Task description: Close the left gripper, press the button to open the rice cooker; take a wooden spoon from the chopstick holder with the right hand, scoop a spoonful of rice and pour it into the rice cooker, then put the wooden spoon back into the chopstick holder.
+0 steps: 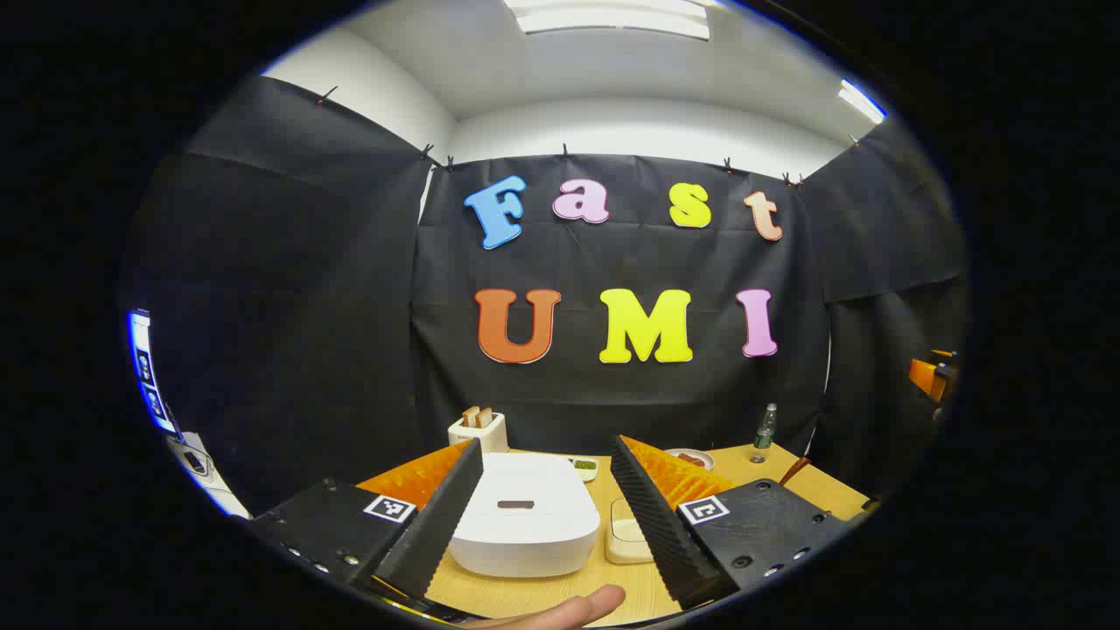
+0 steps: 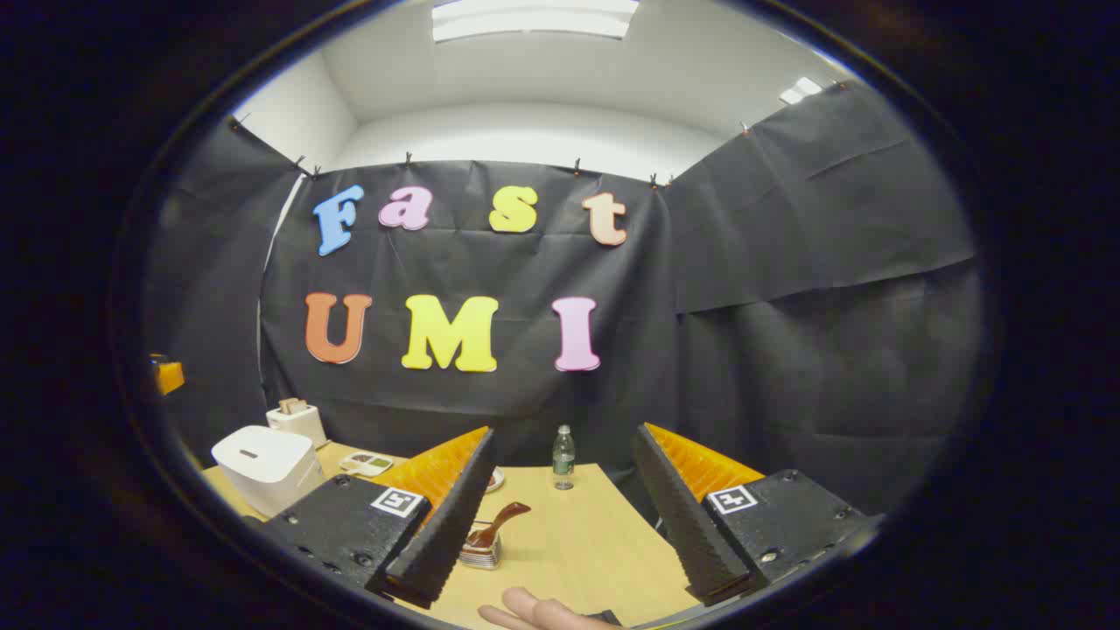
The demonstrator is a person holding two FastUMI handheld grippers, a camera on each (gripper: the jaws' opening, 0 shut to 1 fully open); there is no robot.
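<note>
A white rice cooker (image 1: pixel 525 523) with its lid down sits on the wooden table, framed between the fingers of my left gripper (image 1: pixel 547 516), which is open and short of it. A dark button (image 1: pixel 514 505) shows on the lid. Beside the cooker on its right stands a small pale container (image 1: pixel 627 534). In the right gripper view, the cooker (image 2: pixel 265 465) is far to the left. A wooden spoon (image 2: pixel 500 520) stands in the chopstick holder (image 2: pixel 481 549), just inside my right gripper's left finger. My right gripper (image 2: pixel 560 525) is open and empty.
A white toaster (image 1: pixel 478 429) with bread stands behind the cooker. A small dish tray (image 1: pixel 584 466), a plate (image 1: pixel 691 457) and a green-capped bottle (image 2: pixel 563 457) sit near the table's back edge. A person's fingertip (image 1: pixel 569 608) shows at the bottom of each view.
</note>
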